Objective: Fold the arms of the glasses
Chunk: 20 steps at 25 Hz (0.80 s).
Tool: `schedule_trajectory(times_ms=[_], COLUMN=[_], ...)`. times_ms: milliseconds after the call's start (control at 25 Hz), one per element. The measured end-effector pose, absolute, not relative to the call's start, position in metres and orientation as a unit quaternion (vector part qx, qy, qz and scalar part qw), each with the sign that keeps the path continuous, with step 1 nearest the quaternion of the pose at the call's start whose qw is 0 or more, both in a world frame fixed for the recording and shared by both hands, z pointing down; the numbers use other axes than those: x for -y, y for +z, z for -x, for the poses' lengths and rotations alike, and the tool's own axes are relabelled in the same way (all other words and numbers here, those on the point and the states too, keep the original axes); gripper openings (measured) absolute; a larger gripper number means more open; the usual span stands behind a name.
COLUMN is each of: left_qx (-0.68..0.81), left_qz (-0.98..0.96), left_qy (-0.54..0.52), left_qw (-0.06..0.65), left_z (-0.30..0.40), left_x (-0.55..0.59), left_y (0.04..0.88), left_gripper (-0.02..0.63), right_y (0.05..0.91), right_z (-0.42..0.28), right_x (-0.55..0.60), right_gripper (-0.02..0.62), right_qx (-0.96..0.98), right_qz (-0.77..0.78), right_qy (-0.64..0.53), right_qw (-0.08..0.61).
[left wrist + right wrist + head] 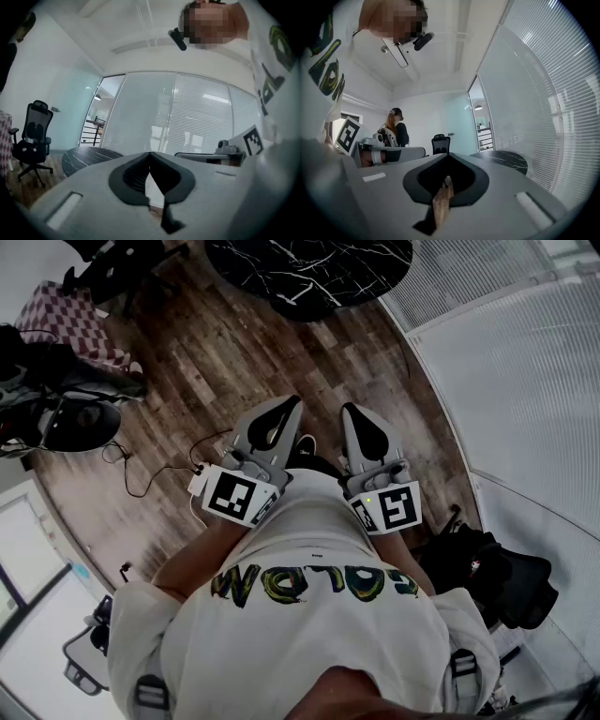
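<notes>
You hold both grippers close in, the left gripper at eleven o'clock, the right gripper at one, jaws clenched on nothing. The black marble table lies at twelve. The glasses show in no view.

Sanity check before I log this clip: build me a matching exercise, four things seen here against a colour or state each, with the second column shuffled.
Things:
1. left claw
2. round table
3. floor
4. checked cloth

Descriptions:
A. brown wood planks
B. red and white
C. shut, nothing held
D. black with pale veins

Pairs: 1-C, 2-D, 3-A, 4-B
</notes>
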<state>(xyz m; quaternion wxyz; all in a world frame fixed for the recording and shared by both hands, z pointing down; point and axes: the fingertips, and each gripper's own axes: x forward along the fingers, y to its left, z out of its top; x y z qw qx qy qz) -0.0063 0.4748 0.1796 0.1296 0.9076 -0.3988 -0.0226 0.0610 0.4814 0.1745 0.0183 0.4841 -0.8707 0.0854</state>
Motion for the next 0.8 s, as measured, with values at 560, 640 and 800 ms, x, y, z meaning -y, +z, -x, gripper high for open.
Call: schedule_trajectory(times_ms=[560, 640, 800], left_qx=[0.388, 0.387, 0.389], left_qz=[-0.913, -0.913, -0.913], left_qy=[0.001, 0.002, 0.005], left_qw=[0.123, 0.126, 0.125], left_z=[-0.05, -0.056, -0.061], left_x=[-0.48, -0.478, -0.467], left_y=[0.188, 0.19, 0.194], left_gripper=[0.002, 0.002, 0.002], right_y=[0.18, 0.182, 0.184], right_z=[-0.119, -0.126, -0.132], right_x=[-0.484, -0.482, -0.472], right_gripper=[0.002, 0.003, 0.003], right_qx=[0.86, 0.856, 0.857], right_qz=[-0.5, -0.506, -0.505], right_qy=[0.102, 0.105, 0.105], right_qw=[-0.009, -0.012, -0.012])
